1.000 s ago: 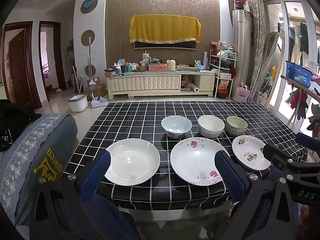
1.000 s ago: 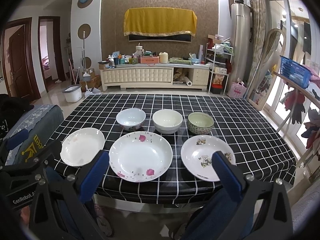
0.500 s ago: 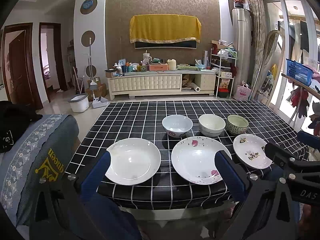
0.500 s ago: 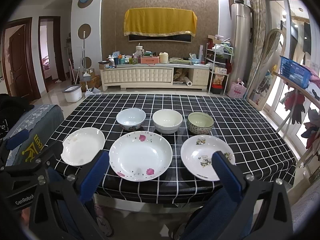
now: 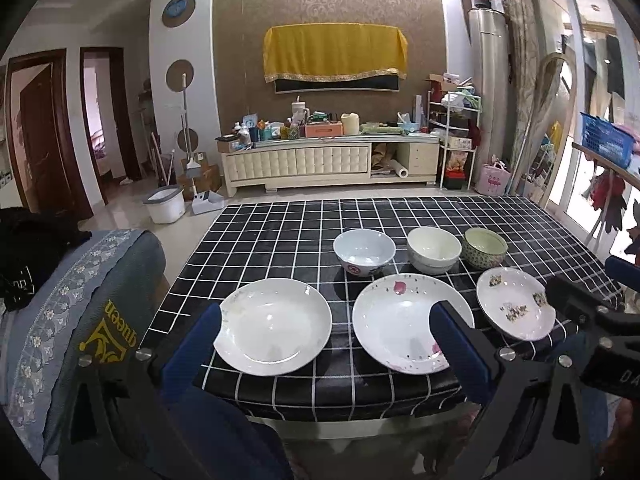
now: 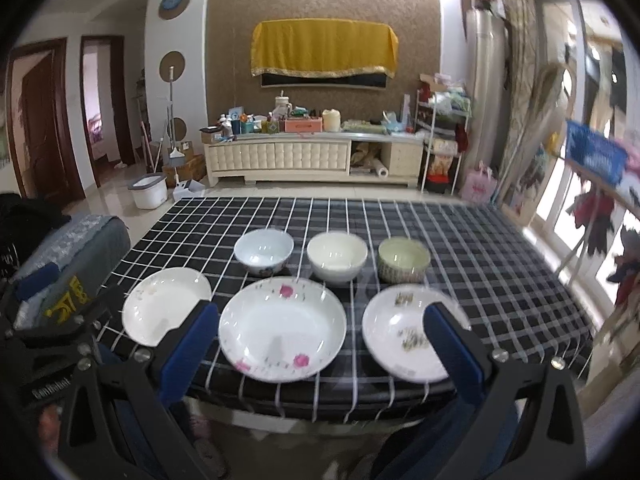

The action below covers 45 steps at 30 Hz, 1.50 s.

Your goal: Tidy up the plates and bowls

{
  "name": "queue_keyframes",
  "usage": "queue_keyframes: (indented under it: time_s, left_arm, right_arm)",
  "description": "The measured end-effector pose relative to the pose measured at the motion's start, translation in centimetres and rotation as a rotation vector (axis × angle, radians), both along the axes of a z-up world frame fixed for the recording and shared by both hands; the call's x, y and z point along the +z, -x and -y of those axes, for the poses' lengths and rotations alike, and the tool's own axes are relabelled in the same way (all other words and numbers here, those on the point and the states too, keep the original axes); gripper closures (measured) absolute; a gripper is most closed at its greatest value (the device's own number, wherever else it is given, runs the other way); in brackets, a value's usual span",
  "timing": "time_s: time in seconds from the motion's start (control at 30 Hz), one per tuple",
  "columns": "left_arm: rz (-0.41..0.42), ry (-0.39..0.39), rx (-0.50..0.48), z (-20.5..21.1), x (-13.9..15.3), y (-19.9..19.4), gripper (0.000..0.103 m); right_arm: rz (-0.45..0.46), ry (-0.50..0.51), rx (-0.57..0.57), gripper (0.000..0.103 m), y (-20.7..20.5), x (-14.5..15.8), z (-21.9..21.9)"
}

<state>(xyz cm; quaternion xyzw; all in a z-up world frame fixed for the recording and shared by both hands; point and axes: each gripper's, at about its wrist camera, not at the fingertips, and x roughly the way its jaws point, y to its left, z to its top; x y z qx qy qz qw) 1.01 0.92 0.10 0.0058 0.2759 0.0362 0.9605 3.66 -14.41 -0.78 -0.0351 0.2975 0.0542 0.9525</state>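
Three plates lie in a row near the front edge of the black checked table [image 5: 280, 224]: a plain white plate [image 5: 274, 325] [image 6: 166, 305], a rose-patterned plate [image 5: 404, 320] [image 6: 282, 327] and a small patterned plate [image 5: 514, 308] [image 6: 404, 338]. Behind them stand a white bowl with a red mark [image 5: 364, 252] [image 6: 264, 251], a cream bowl [image 5: 434, 249] [image 6: 337, 256] and a green bowl [image 5: 485, 247] [image 6: 404, 260]. My left gripper [image 5: 324, 334] is open and empty, in front of the plain and rose plates. My right gripper [image 6: 320, 332] is open and empty, in front of the rose and small plates.
A grey-blue padded seat [image 5: 80, 312] stands left of the table. A cream cabinet [image 5: 320, 160] with clutter stands at the far wall. A white bin [image 5: 164, 204] sits on the floor. A rack with clothes and a blue basket [image 5: 604, 140] is on the right.
Both grippers have edged forward and slightly toward the table; the right wrist view now shows motion blur. Plates and bowls have not moved.
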Motion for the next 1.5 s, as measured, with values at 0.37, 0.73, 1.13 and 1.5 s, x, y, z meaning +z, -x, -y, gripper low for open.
queue_keyframes:
  time_s: [0.37, 0.73, 1.13, 1.5]
  left_arm:
    - [0.029, 0.060, 0.168, -6.1, 2.5, -4.5, 0.000]
    - [-0.127, -0.032, 0.220, -11.5, -0.5, -8.9, 0.000]
    - [-0.331, 0.063, 0.177, -15.6, -7.9, -12.4, 0.000]
    - [-0.514, 0.170, 0.164, -18.3, -14.1, -15.5, 0.028]
  right_arm:
    - [0.053, 0.065, 0.116, 0.000, -5.6, 1.3, -5.5]
    - [-0.072, 0.042, 0.240, 0.000, -10.6, -2.0, -11.8]
    - [-0.302, 0.060, 0.377, 0.000, -14.4, -8.0, -17.2]
    - [-0.463, 0.098, 0.374, 0.018, -17.4, -13.3, -18.9]
